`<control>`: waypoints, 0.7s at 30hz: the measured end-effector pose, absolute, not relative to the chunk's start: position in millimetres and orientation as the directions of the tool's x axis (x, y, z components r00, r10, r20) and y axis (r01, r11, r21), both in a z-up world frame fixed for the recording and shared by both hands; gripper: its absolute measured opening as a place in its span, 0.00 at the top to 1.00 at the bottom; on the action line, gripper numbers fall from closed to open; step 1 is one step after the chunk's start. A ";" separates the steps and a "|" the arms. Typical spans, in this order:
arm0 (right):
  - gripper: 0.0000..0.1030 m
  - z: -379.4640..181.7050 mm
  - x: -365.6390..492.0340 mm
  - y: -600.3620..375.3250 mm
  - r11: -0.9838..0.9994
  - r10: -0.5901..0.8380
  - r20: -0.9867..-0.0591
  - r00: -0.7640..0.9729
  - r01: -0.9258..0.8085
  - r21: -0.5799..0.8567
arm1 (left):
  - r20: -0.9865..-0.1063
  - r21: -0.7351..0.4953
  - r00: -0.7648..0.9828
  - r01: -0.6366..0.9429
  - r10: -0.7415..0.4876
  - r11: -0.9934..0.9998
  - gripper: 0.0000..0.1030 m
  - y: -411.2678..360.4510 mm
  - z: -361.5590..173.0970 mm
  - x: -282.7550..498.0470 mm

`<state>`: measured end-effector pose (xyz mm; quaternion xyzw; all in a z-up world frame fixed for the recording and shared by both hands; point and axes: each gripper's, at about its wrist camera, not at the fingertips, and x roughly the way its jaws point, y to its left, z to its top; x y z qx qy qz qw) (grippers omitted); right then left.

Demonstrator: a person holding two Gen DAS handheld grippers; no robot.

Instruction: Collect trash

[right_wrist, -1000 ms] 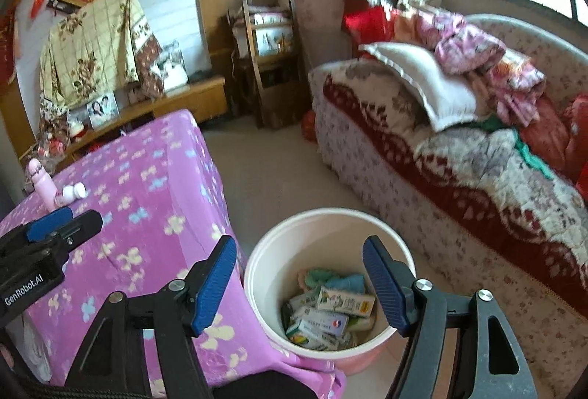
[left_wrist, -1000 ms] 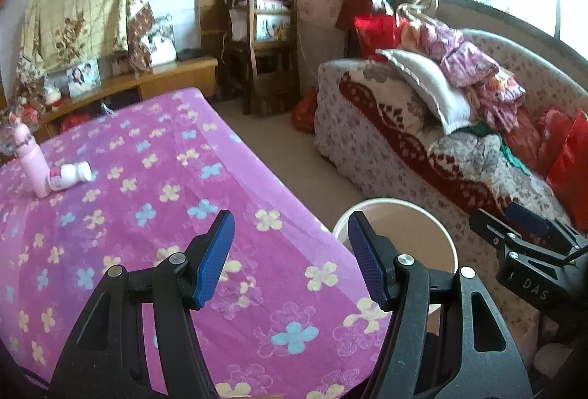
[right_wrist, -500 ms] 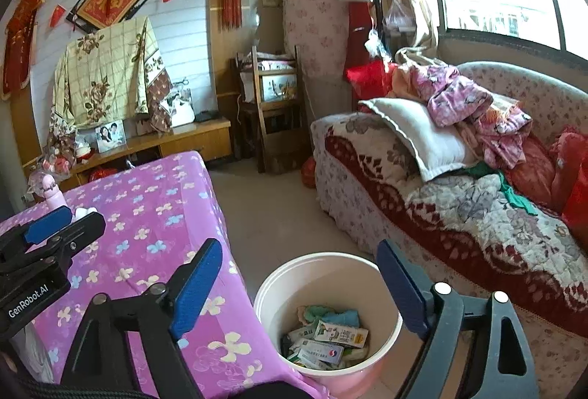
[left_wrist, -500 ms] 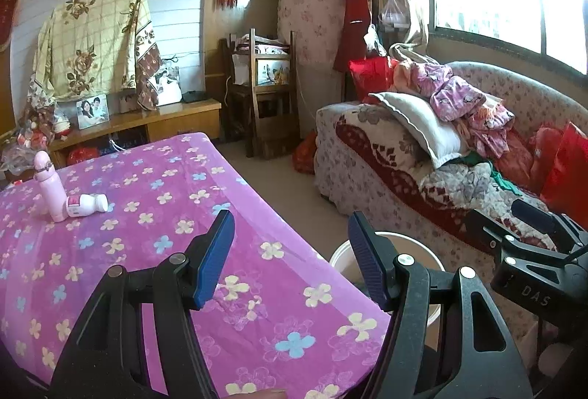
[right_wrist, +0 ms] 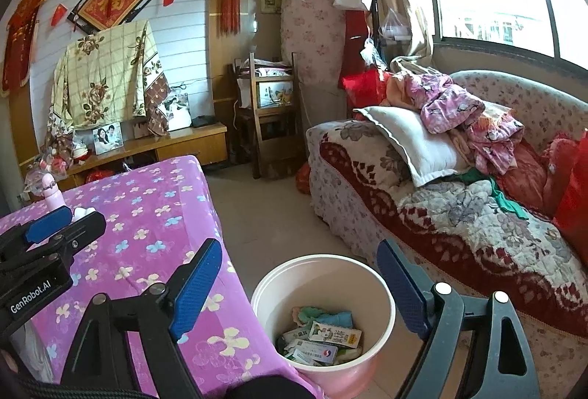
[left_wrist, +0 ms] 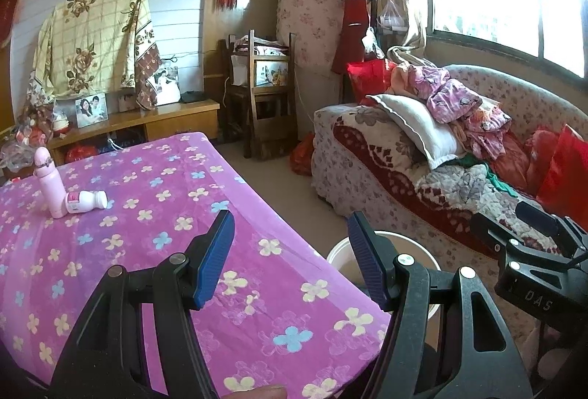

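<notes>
trash: small bottle (left_wrist: pixel 86 201) lies near table's (left_wrist: pixel 257 288) far left edge; both tongs, left (left_wrist: pixel 290 261) and right (right_wrist: pixel 299 283), spread and empty, bin (right_wrist: pixel 323 263) beside table to receive it.

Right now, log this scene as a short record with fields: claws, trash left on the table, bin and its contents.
left claw: open, empty, over the near edge of the table
right claw: open, empty, above the bin
trash on table: small white bottle lying on its side against an upright pink bottle, at the far left of the purple floral cloth
bin: white bucket on the floor between table and sofa
bin contents: cartons and wrappers, well below the rim
</notes>
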<state>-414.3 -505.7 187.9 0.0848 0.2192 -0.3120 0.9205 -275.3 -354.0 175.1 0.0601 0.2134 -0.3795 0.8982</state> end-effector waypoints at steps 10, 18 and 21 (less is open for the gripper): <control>0.18 180.3 -419.1 -508.4 0.786 -0.537 -0.478 0.696 0.618 0.016 | -0.441 -0.049 0.607 0.720 -0.661 0.693 0.39 -359.5 172.4 -278.7; 0.17 175.5 -418.1 -508.0 0.788 -0.535 -0.482 0.694 0.616 0.012 | -0.438 -0.032 0.611 0.723 -0.660 0.690 0.39 -362.0 172.7 -280.2; 0.17 174.8 -417.5 -507.3 0.788 -0.532 -0.486 0.693 0.615 0.015 | -0.437 -0.037 0.609 0.723 -0.662 0.690 0.39 -361.6 172.5 -280.2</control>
